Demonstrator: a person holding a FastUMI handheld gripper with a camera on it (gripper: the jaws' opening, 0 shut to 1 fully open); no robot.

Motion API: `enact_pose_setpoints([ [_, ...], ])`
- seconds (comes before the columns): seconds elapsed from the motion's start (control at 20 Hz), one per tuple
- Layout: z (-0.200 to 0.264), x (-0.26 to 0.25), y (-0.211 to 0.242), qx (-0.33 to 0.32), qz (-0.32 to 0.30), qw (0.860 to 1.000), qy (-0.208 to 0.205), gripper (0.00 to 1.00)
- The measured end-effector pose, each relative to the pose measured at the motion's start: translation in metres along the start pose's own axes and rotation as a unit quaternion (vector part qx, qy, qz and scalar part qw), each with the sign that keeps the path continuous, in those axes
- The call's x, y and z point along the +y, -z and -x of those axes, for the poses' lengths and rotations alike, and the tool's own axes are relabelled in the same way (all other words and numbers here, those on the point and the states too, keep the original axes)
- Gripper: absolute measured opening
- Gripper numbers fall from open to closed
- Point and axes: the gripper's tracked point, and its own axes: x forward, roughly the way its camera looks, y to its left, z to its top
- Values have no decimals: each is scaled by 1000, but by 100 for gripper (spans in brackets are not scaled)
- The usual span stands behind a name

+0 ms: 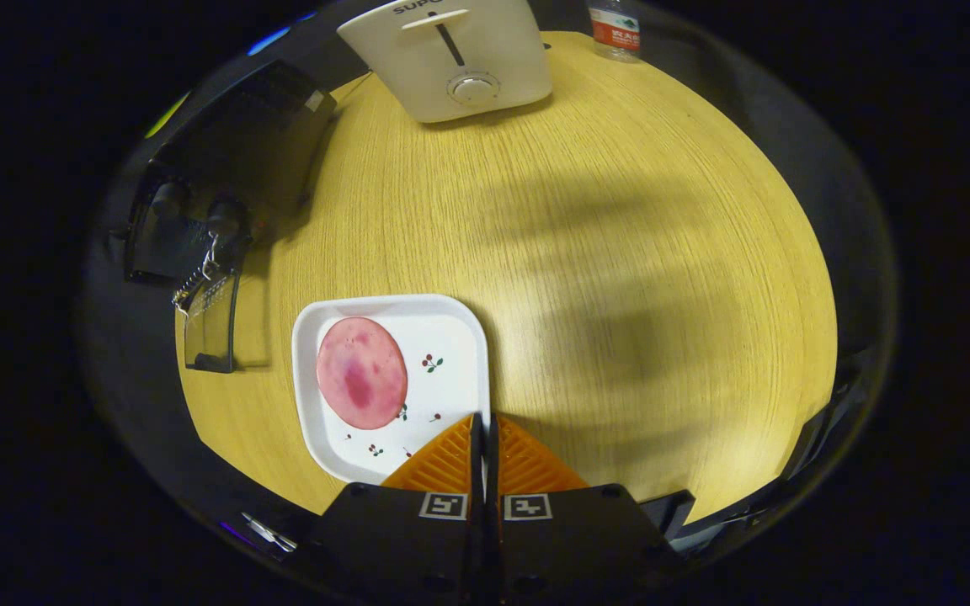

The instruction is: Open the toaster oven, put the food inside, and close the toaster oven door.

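Broadly, the round wooden table (603, 252) takes up most of the scene. On its far-left edge sits the dark toaster oven (241, 143), its door apparently hanging open, though that corner is too dim to be sure. At the far side stands a white toaster (451, 59), and beside it a water bottle (615, 29).

Nearer, the white plate (451, 353) carries the food, a pink round slice (362, 372), just ahead of the fingers and to their left.

The gripper (483, 438) hangs above the plate's near corner, its orange fingers (443, 463) clenched together on nothing.

The slice looks thin and flat, so a pinch may slip off it or drag the plate; the oven's dim mouth also risks a bump against its door.

The toaster shows partial lettering, "SUP".
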Motion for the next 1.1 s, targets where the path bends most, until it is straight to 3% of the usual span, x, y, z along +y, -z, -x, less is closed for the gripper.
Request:
enact_pose_setpoints([
  [0.25, 3, 7, 7, -22, -74, 996, -53, 2],
  [0.65, 47, 37, 11, -78, -113, 982, -126, 2],
  [1.1, 88, 62, 41, -112, -141, 968, -174, 2],
])
